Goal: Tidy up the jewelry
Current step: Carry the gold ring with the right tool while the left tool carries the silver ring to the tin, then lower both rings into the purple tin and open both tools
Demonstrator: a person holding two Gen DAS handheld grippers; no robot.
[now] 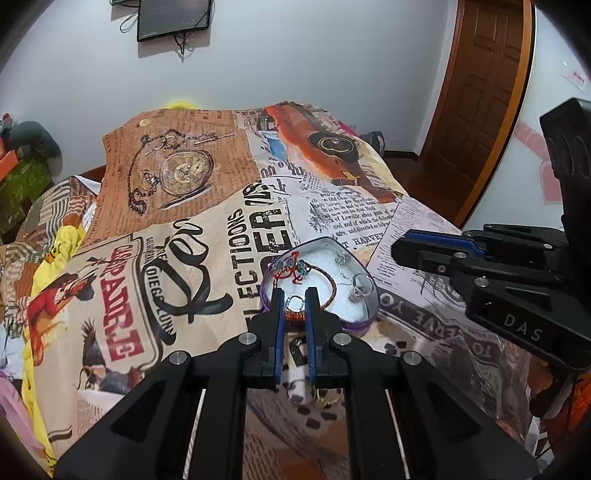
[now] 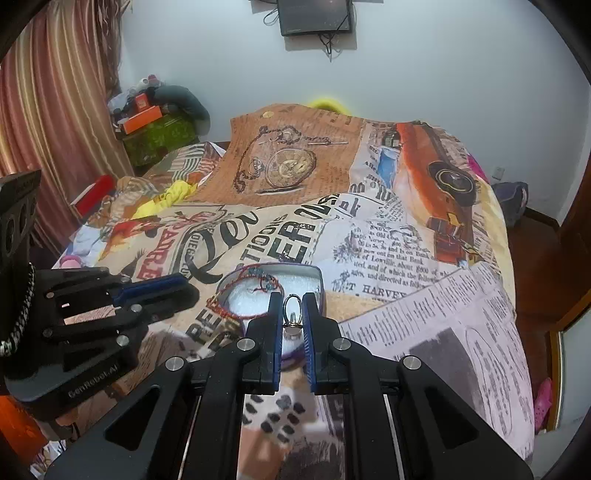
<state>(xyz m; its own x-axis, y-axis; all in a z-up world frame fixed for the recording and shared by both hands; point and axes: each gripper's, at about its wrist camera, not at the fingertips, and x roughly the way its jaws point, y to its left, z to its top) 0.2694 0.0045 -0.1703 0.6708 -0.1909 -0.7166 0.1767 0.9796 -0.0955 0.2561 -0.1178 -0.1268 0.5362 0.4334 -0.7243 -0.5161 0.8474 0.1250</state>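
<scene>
The right gripper [image 2: 294, 306] pinches a silver ring [image 2: 292, 320] upright over the heart-shaped tin [image 2: 322, 291] on the bedspread [image 2: 424, 325], its hoop pointing away. The left gripper [image 1: 295, 301], fingers slightly parted, grasps nothing.

Setting: home bedroom. Bed [image 2: 461, 295] under a quilt printed with newspaper text, a pocket watch and a car. Dark screen [image 2: 314, 15] mounted on far white wall. Striped curtain [image 2: 55, 92] at left. Panelled wooden door [image 1: 484, 85] at right.
</scene>
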